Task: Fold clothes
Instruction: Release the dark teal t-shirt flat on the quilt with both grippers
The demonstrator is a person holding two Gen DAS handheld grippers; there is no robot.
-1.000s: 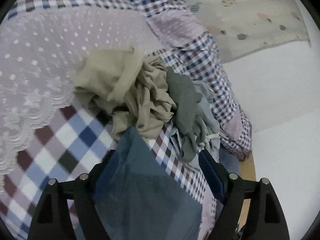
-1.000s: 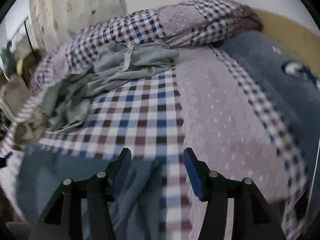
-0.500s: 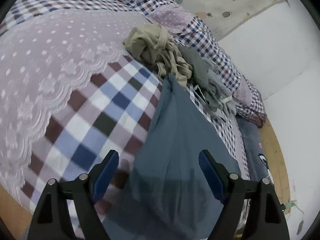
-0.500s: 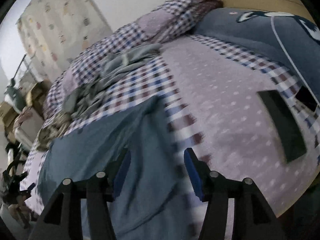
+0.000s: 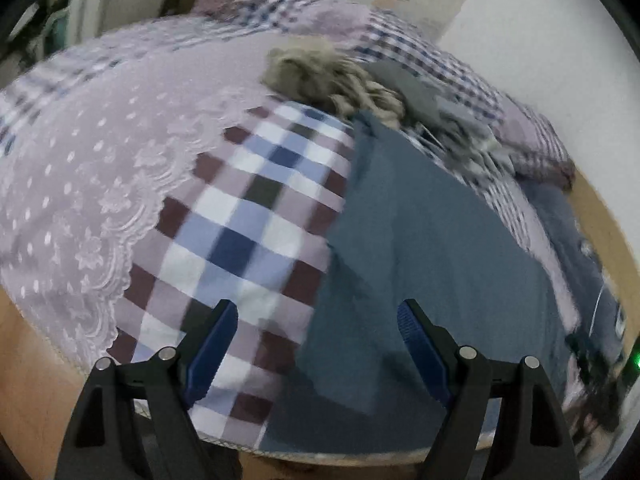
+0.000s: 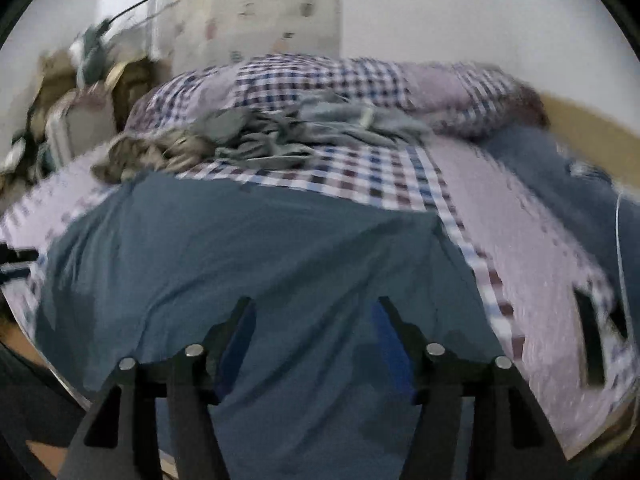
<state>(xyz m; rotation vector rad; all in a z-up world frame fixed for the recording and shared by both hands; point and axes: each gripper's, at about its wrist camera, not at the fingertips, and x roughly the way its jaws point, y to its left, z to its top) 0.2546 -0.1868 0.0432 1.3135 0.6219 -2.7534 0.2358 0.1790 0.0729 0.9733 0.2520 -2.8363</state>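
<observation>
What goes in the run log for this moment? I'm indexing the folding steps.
stage: spreading | blue garment: flat on checked bedspread | left gripper: open | right gripper: jaws just opening, over garment | unfolded pile: behind

Left claw wide open; right claw just opening, ungripped.

A bed with a checked and dotted lilac cover carries a blue garment spread flat just ahead of the right tool, with crumpled clothes heaped beyond it.
</observation>
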